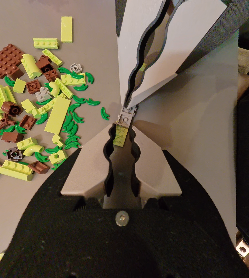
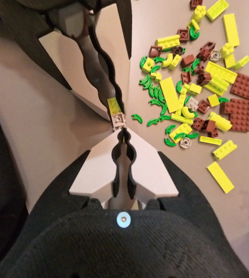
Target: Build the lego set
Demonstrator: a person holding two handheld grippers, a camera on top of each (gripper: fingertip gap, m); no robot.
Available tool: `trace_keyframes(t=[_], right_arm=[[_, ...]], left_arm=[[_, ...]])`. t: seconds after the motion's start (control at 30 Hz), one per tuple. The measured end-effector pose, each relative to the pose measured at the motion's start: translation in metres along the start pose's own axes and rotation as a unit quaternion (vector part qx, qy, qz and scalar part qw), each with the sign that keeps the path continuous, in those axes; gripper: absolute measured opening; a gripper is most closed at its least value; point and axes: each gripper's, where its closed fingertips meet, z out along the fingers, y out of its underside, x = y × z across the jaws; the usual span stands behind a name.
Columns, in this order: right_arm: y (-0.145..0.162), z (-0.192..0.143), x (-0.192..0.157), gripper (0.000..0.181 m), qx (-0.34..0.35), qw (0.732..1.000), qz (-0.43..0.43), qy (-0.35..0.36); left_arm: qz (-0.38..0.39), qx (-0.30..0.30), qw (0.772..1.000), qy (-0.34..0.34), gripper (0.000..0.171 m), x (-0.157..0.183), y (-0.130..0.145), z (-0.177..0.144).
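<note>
Assembly: lime plate (image 1: 119, 136) joined end to end with a grey bracket piece (image 1: 125, 118), held above the table (image 1: 90, 30) between the two tools.
Long axis: runs straight from one hand-held gripper to the other, lime end toward the left one, grey end toward the right one; in the left wrist view it points away from the camera with a slight lean to the right.
Left hand-held gripper (image 1: 121, 132): narrow gap, fingers pressing the sides of the lime plate, whose studs face the camera.
Right hand-held gripper (image 2: 123, 132): fingertips nearly together, pinching the far end of the grey bracket piece (image 2: 118, 120); the lime plate (image 2: 113, 106) lies just beyond it.
Loose pile: lime, brown, grey and green leaf pieces (image 1: 69, 129) spread on the table, to the left of the left tool and to the right of the right one.
Brown plate (image 1: 3, 61): far side of that pile, flat, studs up.
</note>
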Motion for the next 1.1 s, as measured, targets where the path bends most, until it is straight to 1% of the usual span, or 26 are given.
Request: trace_keyframes(t=[0.1,0.17,0.23,0.27,0.37,0.4,0.43,0.5,0.53,0.6,0.67,0.77,0.83,0.87,0.9,0.97,1.0,1.07,1.1], right_arm=[[-0.01,-0.008,0.0,0.0,0.032,0.999,0.003,0.003],[-0.001,0.0,-0.005,0.0,0.01,1.0,0.011,-0.015],[0.002,0.002,-0.006,0.0,0.009,1.0,0.01,-0.015],[0.001,0.0,-0.005,0.0,0.009,1.0,0.01,-0.012],[-0.011,-0.008,-0.002,0.0,0.044,0.999,0.013,0.001],[-0.01,-0.006,-0.003,0.0,0.039,0.999,0.018,-0.003],[-0.002,-0.001,-0.005,0.0,0.02,1.0,0.021,-0.009],[0.001,0.002,-0.006,0.0,0.022,0.999,0.023,-0.014],[0.001,0.0,-0.004,0.0,0.021,0.999,0.023,-0.01],[-0.007,-0.007,-0.001,0.0,0.042,0.999,0.019,0.004],[-0.012,-0.011,-0.002,0.0,0.054,0.998,0.025,0.001],[-0.008,-0.009,0.001,0.0,0.048,0.999,0.007,0.012],[-0.005,-0.006,0.0,0.001,0.04,0.999,0.001,0.002],[-0.004,-0.005,-0.002,0.014,0.037,0.999,0.004,-0.011],[-0.004,-0.004,-0.004,0.022,0.032,0.999,0.012,-0.027],[-0.003,-0.002,-0.007,0.027,0.025,0.998,0.022,-0.052],[-0.002,-0.001,-0.007,0.026,0.024,0.998,0.02,-0.056],[0.0,0.0,-0.005,0.017,0.019,0.999,0.005,-0.048],[0.001,0.001,-0.004,0.016,0.016,0.999,-0.003,-0.045]], left_arm=[[0.0,0.0,1.0,0.0,0.016,0.0,0.0,0.0],[-0.001,0.0,1.0,0.001,0.016,0.0,0.0,0.0],[-0.002,0.0,1.0,0.001,0.017,0.0,0.0,0.0],[-0.001,0.0,1.0,0.001,0.016,0.0,0.0,0.0],[0.0,0.0,1.0,-0.001,0.016,0.0,0.0,0.0],[0.0,0.0,1.0,-0.001,0.016,0.0,0.0,0.0],[0.0,0.0,1.0,0.0,0.016,0.0,0.0,0.0],[0.0,0.0,1.0,0.0,0.016,0.0,0.0,0.0],[0.0,-0.001,1.0,0.0,0.016,0.0,0.0,0.0],[0.001,0.0,1.0,-0.002,0.016,0.0,0.0,0.0],[0.001,-0.001,1.0,-0.002,0.016,0.0,0.0,0.0],[0.001,-0.001,1.0,-0.001,0.016,0.0,0.0,0.0],[0.001,-0.001,1.0,-0.002,0.016,0.0,0.0,0.0],[0.001,-0.001,1.0,-0.001,0.016,0.0,0.0,0.0],[0.001,-0.001,1.0,-0.002,0.016,0.0,0.0,0.0],[0.001,-0.001,1.0,-0.002,0.016,0.0,0.0,0.0],[0.001,-0.001,1.0,-0.002,0.016,0.0,0.0,0.0],[0.001,-0.001,1.0,-0.002,0.016,0.0,0.0,0.0],[0.001,-0.001,1.0,-0.001,0.016,0.0,0.0,0.0]])
